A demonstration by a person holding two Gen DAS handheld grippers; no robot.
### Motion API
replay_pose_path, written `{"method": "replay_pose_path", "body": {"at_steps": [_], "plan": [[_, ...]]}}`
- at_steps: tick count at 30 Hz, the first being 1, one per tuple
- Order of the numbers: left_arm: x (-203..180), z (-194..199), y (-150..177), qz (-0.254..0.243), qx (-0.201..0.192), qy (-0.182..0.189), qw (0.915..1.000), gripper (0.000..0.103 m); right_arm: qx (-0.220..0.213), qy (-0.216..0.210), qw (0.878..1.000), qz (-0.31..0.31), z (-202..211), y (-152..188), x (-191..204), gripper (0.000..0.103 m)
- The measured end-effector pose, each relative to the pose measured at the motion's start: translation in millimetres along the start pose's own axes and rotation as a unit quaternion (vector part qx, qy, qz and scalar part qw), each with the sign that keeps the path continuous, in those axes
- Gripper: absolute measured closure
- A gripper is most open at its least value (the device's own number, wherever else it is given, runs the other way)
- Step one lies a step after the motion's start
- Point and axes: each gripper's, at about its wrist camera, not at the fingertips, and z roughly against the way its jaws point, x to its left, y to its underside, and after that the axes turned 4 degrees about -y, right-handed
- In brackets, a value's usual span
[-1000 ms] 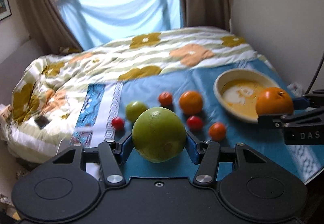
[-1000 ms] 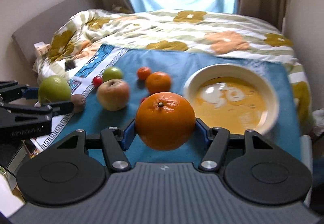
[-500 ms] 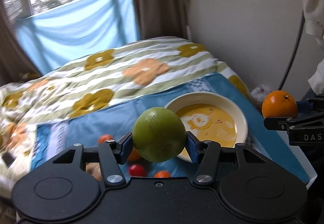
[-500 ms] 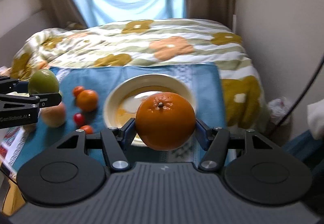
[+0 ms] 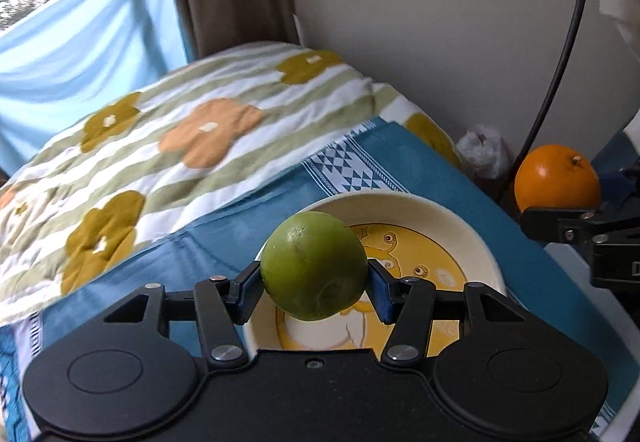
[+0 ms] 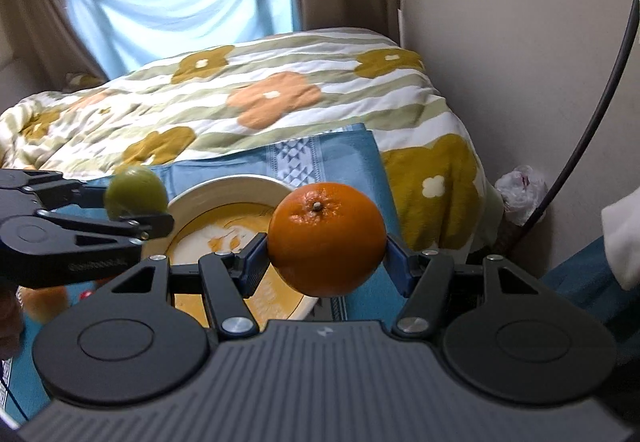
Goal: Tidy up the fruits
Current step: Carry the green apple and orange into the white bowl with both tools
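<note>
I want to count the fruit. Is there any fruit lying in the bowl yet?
No, the bowl holds no fruit; the green fruit is held above it and the orange off to the side.

Below the left gripper (image 5: 314,292), clamped on the green fruit (image 5: 314,266), the bowl (image 5: 486,242) lies open, nothing inside. Right gripper (image 6: 326,262) with its orange (image 6: 326,238) hangs just off the bowl's right rim, crowding that side. Wall and a black cable (image 6: 592,122) hem in the right.
</note>
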Motion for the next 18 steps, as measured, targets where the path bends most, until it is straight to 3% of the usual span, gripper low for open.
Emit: {"method": "replay_pose_path", "body": {"at_steps": [6, 15, 17, 18], "plan": [[-3, -45, -10, -0.024, 0.022, 0.015, 0.9993, 0.044, 0.015, 0.012, 1.0, -0.021, -27, -6, -6, 0.027], [-12, -77, -12, -0.045, 0.049, 0.038, 0.997, 0.043, 0.029, 0.025, 0.998, -0.041, -45, -7, -11, 0.027], [-12, -74, -12, -0.047, 0.038, 0.042, 0.9973, 0.03, 0.03, 0.026, 0.998, -0.043, -47, -7, -12, 0.027], [-11, -69, -13, -0.048, 0.028, 0.041, 0.9976, 0.015, 0.03, 0.026, 0.998, -0.043, -46, -7, -11, 0.027]]}}
